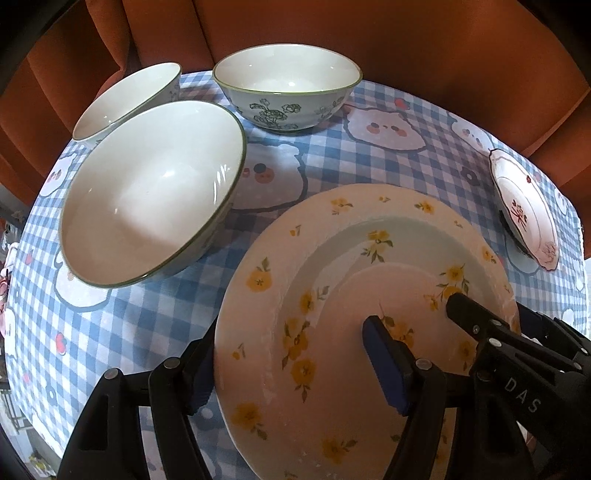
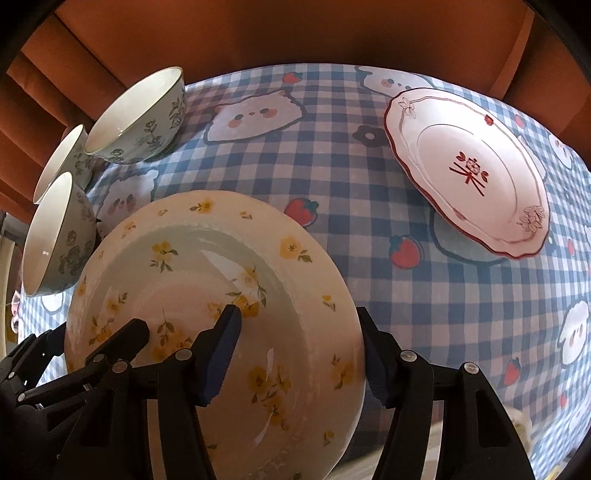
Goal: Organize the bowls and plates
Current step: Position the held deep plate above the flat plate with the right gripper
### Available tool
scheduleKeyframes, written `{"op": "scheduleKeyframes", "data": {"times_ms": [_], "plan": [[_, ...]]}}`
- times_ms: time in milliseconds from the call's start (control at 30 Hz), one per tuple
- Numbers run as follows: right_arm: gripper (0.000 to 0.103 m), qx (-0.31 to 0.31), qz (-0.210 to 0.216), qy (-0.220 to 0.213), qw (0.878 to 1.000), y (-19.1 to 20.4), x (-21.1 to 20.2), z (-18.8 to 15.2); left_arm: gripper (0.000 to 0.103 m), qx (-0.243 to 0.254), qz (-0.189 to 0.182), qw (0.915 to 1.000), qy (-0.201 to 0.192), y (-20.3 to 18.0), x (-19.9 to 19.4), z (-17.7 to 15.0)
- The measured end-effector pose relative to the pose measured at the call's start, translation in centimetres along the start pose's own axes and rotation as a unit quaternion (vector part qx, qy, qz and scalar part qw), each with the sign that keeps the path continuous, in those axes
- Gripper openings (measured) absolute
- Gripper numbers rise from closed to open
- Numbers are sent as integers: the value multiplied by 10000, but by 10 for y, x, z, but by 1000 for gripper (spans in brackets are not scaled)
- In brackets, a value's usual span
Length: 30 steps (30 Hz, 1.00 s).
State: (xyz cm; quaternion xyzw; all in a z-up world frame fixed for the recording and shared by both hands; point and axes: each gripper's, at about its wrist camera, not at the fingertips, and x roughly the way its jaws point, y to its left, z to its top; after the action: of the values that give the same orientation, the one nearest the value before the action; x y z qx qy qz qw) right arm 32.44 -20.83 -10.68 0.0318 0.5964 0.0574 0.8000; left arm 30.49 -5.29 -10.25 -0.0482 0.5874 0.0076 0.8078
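Note:
A large cream plate with yellow flowers (image 1: 332, 295) is held over the table; it also shows in the right wrist view (image 2: 221, 280). My left gripper (image 1: 291, 369) straddles its left rim, one finger under, one on top, and looks shut on it. My right gripper (image 2: 299, 354) straddles the right rim the same way. Three white bowls with green floral print stand at the left: a near one (image 1: 147, 192), a far-left one (image 1: 125, 99) and a far one (image 1: 288, 88). A red-rimmed white plate (image 2: 469, 173) lies at the right.
The table wears a blue checked cloth (image 2: 332, 147) with cartoon animals and strawberries. An orange-brown sofa (image 1: 369, 33) runs along the far edge. The red-rimmed plate shows near the table's right edge in the left wrist view (image 1: 524, 210).

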Motion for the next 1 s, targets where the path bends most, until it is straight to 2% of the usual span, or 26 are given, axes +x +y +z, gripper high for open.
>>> {"op": "scheduleKeyframes", "data": {"times_ms": [300,533,1000], "plan": [[66,92,-56,-108,9999,10,-25,-14,73,104,-96,9998,-131,8,-27,-9],[66,308,-162,-294,9990,17,-55,-29,73,370,-245,9984,-351,14,-57,-20],[66,804,-372,-667,9938,25,-106,-76,73,855,-482,9934,-601,16,-98,-51]]}}
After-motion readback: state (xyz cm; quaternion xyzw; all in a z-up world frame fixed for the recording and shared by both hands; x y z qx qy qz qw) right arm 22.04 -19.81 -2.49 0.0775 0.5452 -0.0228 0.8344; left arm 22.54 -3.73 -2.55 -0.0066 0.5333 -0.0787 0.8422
